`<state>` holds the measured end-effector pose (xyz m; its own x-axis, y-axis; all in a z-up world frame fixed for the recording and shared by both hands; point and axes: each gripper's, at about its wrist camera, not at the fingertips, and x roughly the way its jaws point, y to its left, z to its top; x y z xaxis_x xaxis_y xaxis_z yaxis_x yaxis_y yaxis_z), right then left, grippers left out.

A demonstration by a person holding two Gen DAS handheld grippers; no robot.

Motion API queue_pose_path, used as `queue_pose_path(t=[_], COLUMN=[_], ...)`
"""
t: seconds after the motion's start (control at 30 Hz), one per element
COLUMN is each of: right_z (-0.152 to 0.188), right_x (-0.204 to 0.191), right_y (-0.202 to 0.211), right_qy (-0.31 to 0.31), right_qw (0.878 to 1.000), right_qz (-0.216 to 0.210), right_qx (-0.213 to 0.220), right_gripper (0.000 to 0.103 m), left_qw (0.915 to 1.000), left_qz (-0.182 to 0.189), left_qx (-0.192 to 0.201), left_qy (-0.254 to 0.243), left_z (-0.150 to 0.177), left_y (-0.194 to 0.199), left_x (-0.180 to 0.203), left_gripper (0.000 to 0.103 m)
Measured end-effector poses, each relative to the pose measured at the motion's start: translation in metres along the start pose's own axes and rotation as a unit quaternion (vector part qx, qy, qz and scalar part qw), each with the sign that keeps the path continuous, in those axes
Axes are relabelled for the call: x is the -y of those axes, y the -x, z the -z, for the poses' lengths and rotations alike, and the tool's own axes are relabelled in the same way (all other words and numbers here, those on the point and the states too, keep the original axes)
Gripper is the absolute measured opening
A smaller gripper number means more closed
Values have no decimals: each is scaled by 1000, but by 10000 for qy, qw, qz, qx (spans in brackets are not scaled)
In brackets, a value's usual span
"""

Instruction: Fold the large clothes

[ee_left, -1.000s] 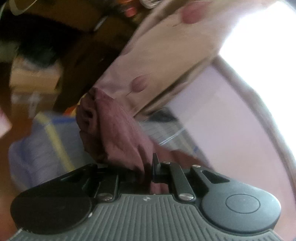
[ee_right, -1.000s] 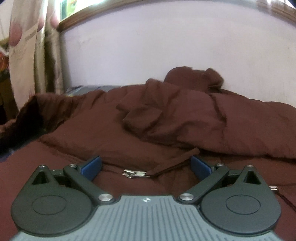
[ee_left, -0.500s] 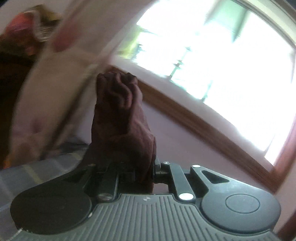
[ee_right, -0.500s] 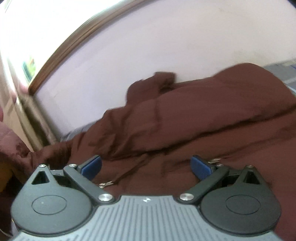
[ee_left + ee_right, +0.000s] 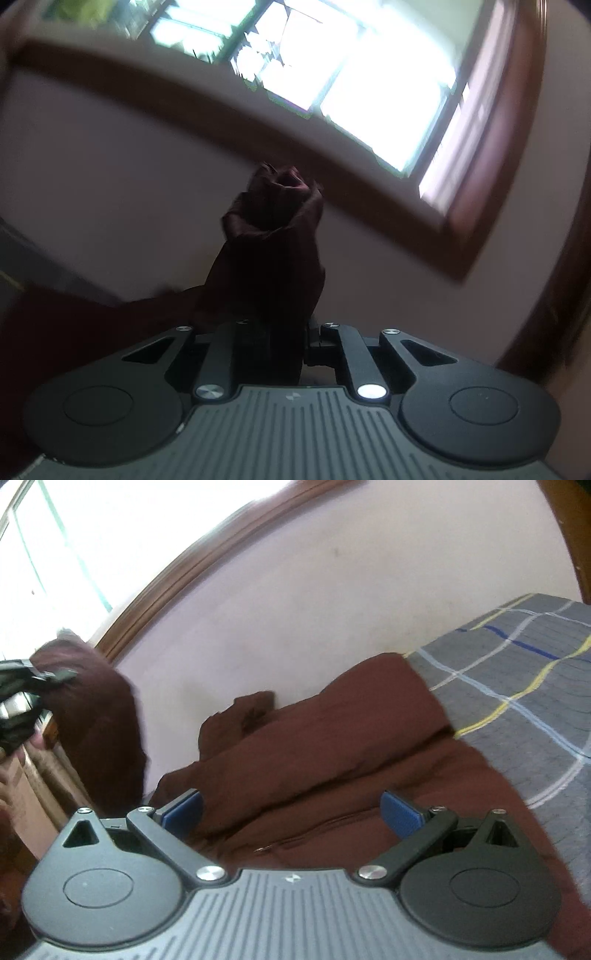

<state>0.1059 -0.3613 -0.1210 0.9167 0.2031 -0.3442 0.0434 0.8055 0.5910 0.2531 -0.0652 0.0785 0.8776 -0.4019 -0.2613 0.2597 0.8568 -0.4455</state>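
Left wrist view: left gripper (image 5: 273, 332) clamps a bunched corner of the coat (image 5: 273, 240), lifting it to fold, while right gripper (image 5: 291, 812) hovers wide, empty.

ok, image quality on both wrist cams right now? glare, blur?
Left wrist: bright window blown out, backlighting the bunched maroon garment into near-silhouette; background smeared. Right wrist: window overexposed at upper left, left edge blurred, grey checked bedsheet fairly sharp, fisheye bending the frame.

Left tongs (image 5: 286, 332) seemingly clamped; right tongs (image 5: 291, 812) agape
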Motion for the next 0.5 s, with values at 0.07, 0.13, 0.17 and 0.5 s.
queue_pose_path(t=[0.07,0.13,0.17,0.5], right_z=[-3,-6,-6,-25], right_x=[9,17,18,27], right_y=[4,9,12,13], right_qy=[-40,-78,-106,-216], right_qw=[10000,10000,9999,9993], right_qz=[-1,-11,-27,-159], right_qx=[21,53,66,243], right_gripper=[103,103,103,103], left_qw=[9997,9987,9980,9899], left_qz=[4,29,28,533], left_qx=[-242,-426,-503,-794], left_qy=[-95,-293,-387,-1049], left_z=[21,42,50,100], left_y=[-23,-43,-51,-68], left_x=[11,16,17,23], left_gripper=[14,14,15,63])
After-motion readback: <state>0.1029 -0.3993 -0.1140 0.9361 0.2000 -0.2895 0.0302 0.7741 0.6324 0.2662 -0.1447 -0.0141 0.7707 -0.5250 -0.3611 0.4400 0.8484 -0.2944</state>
